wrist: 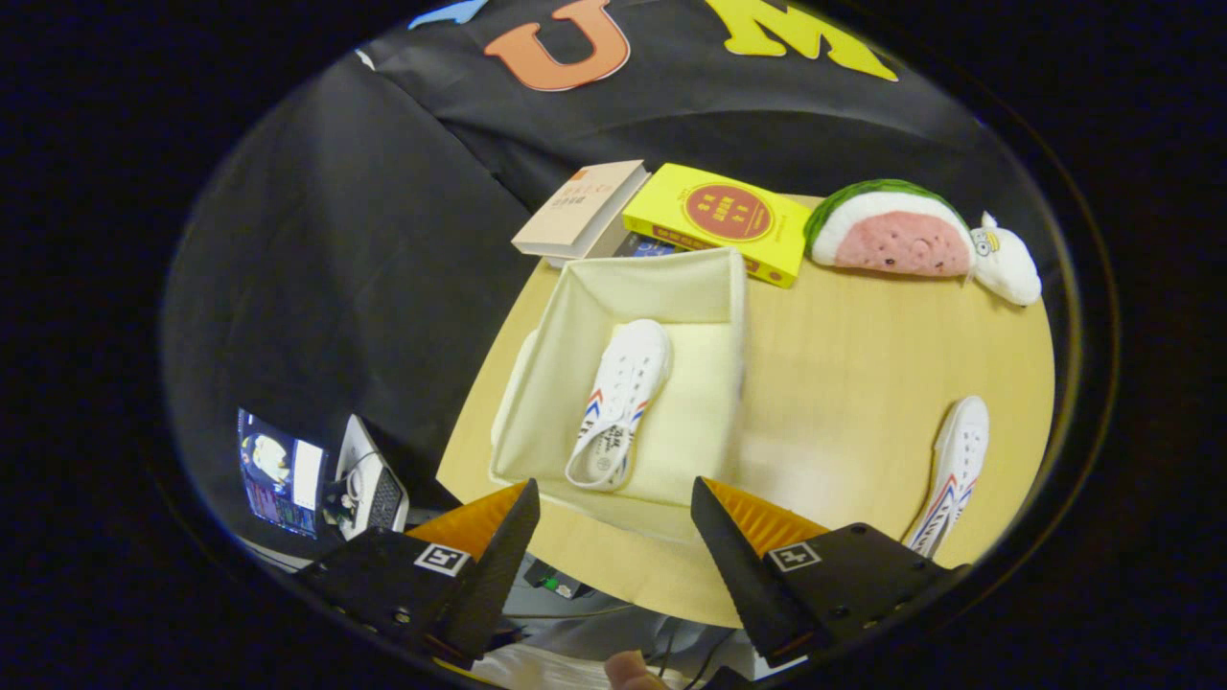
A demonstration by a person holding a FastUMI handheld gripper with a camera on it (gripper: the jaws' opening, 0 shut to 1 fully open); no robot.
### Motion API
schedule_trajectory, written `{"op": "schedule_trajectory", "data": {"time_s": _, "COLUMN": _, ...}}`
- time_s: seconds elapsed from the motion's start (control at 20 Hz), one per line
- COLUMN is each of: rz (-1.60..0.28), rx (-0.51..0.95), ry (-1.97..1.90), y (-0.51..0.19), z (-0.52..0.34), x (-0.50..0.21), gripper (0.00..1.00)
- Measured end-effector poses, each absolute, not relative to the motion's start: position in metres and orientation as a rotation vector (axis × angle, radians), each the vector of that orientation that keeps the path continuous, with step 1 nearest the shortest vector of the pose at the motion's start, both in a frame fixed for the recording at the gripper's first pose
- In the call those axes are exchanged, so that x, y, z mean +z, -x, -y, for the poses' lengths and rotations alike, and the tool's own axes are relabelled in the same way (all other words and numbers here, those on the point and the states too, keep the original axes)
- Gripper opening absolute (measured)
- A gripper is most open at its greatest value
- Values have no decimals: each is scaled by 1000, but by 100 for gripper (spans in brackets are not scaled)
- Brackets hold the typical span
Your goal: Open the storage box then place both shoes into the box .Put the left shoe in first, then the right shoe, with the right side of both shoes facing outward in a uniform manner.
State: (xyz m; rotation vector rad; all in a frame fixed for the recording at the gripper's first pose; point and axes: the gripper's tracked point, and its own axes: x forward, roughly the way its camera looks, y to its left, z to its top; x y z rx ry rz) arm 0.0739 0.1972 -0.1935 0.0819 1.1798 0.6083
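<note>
- The box [714,287] sits open on the round table [863,383], just ahead of the fingers, its cream lining showing.
- One shoe [618,402] lies inside it on the box floor, toe pointing away toward the far wall, heel near the front edge.
- The second shoe [954,470] lies out on the tabletop, well apart from the box, off beyond the right finger.
- The gripper [613,522] hovers above the table's near edge, looking down on the box; its fingers are spread wide and hold nothing, touching nothing.
- A fingertip [633,671] of the person peeks in just below the gripper.
- Beyond the box: a tan book [580,206] and a yellow book [719,220] side by side, the yellow one touching the box's far rim.
- A watermelon plush [891,230] lies further right, a small white plush [1007,264] against it.
- Down past the table's left edge, a lit screen [278,474] glows.
</note>
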Motion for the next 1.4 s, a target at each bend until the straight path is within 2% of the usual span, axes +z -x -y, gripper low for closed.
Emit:
{"op": "schedule_trajectory", "data": {"time_s": 0.8, "rz": -1269, "rx": 210, "ry": 7, "y": -129, "z": 109, "x": -296, "gripper": 96}}
{"op": "schedule_trajectory", "data": {"time_s": 1.15, "rz": -1338, "rx": 145, "ry": 130, "y": -126, "z": 170, "x": -349, "gripper": 96}}
{"op": "schedule_trajectory", "data": {"time_s": 1.4, "rz": -1383, "rx": 130, "ry": 96, "y": -135, "z": 159, "x": -377, "gripper": 91}}
